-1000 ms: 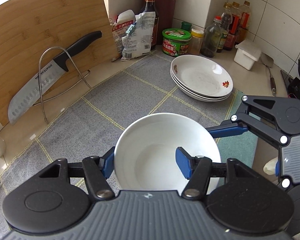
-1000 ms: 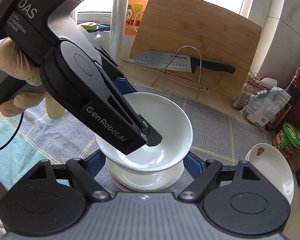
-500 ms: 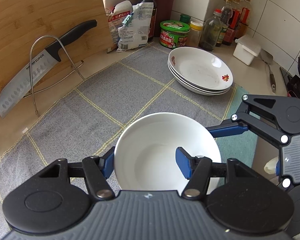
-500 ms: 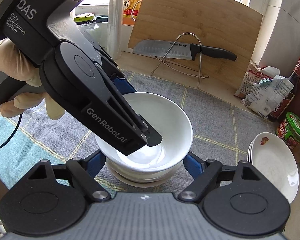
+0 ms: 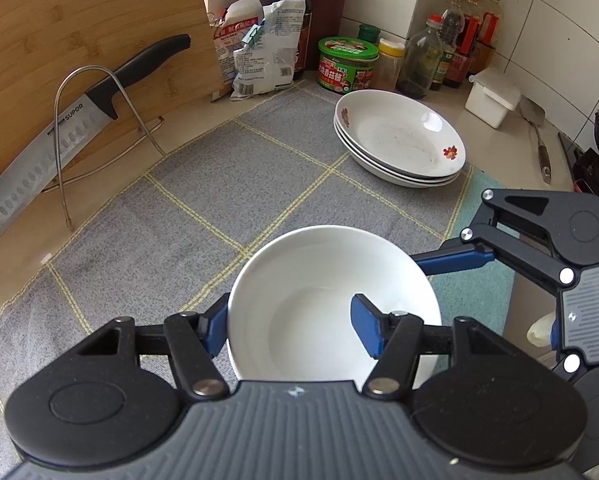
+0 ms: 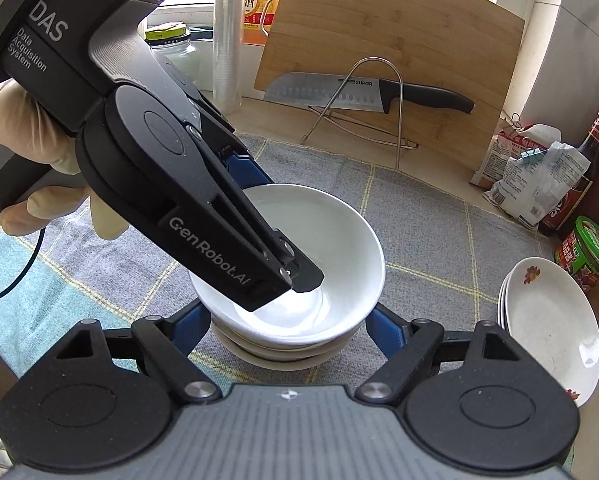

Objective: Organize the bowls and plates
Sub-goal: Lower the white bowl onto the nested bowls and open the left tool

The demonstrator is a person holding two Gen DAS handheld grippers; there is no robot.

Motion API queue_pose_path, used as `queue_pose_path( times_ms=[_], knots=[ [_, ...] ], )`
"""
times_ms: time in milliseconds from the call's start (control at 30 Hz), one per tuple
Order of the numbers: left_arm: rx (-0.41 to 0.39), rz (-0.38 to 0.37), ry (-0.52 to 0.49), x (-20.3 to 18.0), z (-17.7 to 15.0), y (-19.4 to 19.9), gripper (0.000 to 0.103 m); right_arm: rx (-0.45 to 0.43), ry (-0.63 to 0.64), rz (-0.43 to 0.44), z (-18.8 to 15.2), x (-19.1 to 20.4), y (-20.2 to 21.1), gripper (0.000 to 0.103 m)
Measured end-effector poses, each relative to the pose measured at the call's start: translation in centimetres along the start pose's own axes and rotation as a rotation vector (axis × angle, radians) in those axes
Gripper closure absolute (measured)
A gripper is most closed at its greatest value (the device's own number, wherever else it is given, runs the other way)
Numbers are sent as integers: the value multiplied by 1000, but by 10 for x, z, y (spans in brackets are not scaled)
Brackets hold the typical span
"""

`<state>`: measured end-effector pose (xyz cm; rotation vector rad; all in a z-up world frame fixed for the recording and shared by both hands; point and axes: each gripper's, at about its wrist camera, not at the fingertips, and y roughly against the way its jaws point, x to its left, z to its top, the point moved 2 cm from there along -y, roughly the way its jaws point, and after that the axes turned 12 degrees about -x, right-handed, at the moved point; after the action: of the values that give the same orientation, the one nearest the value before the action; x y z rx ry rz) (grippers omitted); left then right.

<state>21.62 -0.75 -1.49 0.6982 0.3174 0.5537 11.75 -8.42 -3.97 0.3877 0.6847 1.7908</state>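
Worktop (image 5: 495, 152) space under the grey mat (image 5: 203, 216) is carrying a plate stack (image 5: 403, 140) off to the side, leaving room for nesting bowls. Left tool (image 5: 289, 322) is pinching the white bowl (image 6: 319, 248) by its rim, one finger inside, seating it on the bowl stack (image 6: 275, 350); right tool (image 6: 287, 330) is gaping wide around that stack, probably steadying it.

A: The left gripper (image 6: 259, 236) hides much of the white bowl's (image 6: 339, 240) inside; whether its rim is pinched cannot be told.

B: The lower bowls (image 6: 283, 354) show only edges, count unclear.
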Motion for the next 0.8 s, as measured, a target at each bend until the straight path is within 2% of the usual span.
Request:
queue_pose_path(
  times_ms=[100, 167, 200, 233, 533, 800],
  knots=[
    [-2, -1, -1, 0, 0, 0, 41, 4, -6, 5, 0, -1, -1, 15],
    [-12, 3, -4, 0, 0, 0, 32, -1, -3, 9, 0, 0, -1, 13],
    [-23, 10, -6, 1, 0, 1, 24, -14, 5, 8, 1, 1, 1, 6],
    [-32, 17, -9, 1, 1, 3, 21, -31, 12, 5, 2, 3, 4, 1],
    [-89, 53, -1, 10, 6, 21, 18, -68, 13, 25, 8, 7, 11, 0],
    [-113, 66, 26, 13, -2, 33, 18, -59, 19, 53, 5, 20, 6, 0]
  ],
)
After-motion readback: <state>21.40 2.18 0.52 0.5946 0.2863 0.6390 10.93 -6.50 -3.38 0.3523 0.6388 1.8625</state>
